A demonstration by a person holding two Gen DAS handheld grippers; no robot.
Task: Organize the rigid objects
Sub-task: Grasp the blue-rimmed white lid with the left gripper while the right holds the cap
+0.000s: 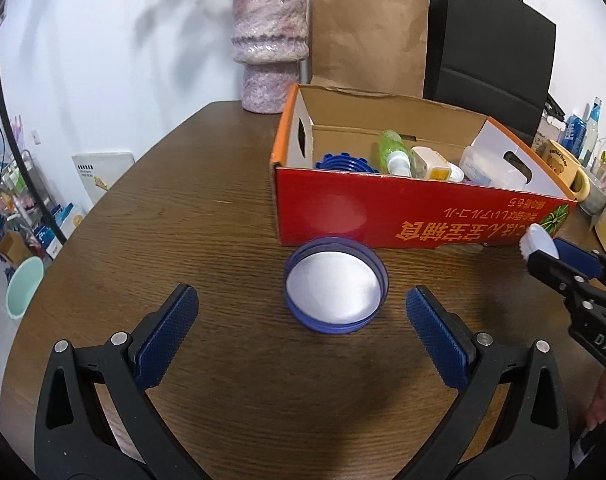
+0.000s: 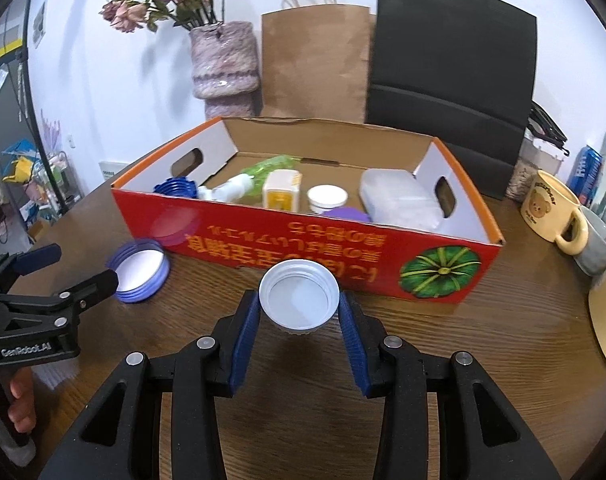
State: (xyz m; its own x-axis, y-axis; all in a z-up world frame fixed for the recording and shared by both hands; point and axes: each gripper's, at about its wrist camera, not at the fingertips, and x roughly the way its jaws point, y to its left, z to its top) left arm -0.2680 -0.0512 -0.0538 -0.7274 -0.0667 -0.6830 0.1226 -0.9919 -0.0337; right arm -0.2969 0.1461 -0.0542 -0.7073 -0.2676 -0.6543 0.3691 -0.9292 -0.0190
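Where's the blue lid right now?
The blue lid lies open side up on the table, before the red box, ahead of the open left gripper.

The left hand-held gripper [image 2: 63,276], at the left edge of the right wrist view, reads "GenRobot.AI" on its black body. The right hand-held gripper [image 1: 543,256], at the right edge of the left wrist view, shows "DAS". Yellow characters run upside down along the red box [image 2: 303,248]; unreadable.

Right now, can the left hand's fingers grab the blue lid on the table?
Probably yes. The left gripper is open, the blue lid lies flat just ahead between its fingers, and nothing blocks it. The red box sits behind it.
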